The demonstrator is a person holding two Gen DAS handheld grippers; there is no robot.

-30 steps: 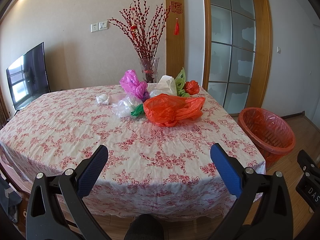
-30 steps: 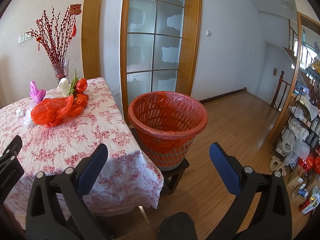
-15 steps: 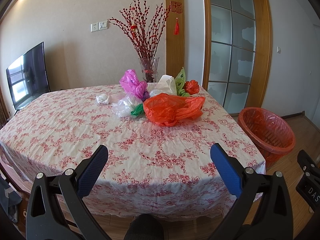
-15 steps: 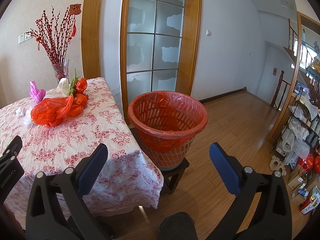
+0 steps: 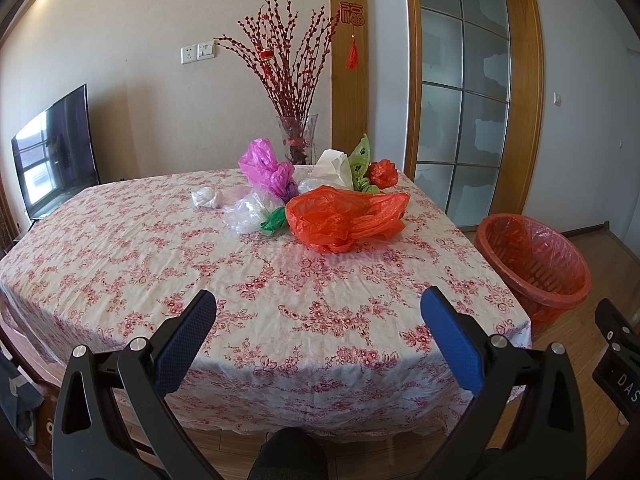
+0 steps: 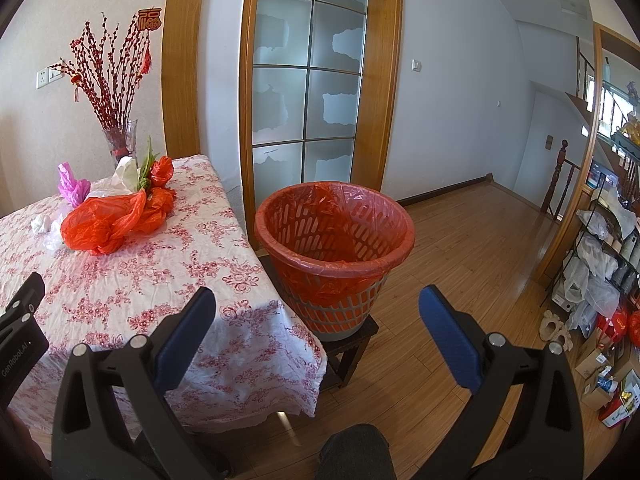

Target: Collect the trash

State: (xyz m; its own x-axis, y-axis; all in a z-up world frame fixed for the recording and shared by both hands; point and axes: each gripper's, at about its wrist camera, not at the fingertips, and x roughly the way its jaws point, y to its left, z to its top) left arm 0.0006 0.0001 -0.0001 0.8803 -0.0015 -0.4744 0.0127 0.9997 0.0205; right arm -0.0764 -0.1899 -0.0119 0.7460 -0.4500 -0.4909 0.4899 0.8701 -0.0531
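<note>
**Both grippers wide apart, trash heaped far ahead on the worktop**

Right now your left gripper [image 5: 318, 308] hangs over the near edge of the worktop [image 5: 168, 248], its blue-padded fingers [image 5: 182, 344] spread wide with nothing between them. Straight ahead of it, well beyond the fingertips, lies the pile of trash. Nearest to you in that pile is a big crumpled orange bag [image 5: 346, 218]. Just left of it sit a small green scrap [image 5: 274, 221] and a clear plastic bag [image 5: 250, 212], and further left, a little apart, a white wad [image 5: 207, 198]. Behind the orange bag you have a pink bag [image 5: 266, 170], a white bag [image 5: 332, 164], a light green bag [image 5: 360, 158] and a small red ball of plastic [image 5: 384, 173]. A glass vase [image 5: 297, 138] of red twigs stands at the far edge behind the heap.

Your right gripper [image 6: 316, 308] is also held open and empty, hovering off the corner of the worktop above the wooden floor [image 6: 472, 248]. Directly ahead of it, between the two fingers as you look along them, stands the waste basket [image 6: 334, 264], lined with a red bag and set on a low dark stool [image 6: 352, 344] just beside the worktop. From this gripper the orange bag lies ahead to the left, well apart from the basket. The basket also shows off to the right of your left gripper, beyond the worktop's edge.
</note>
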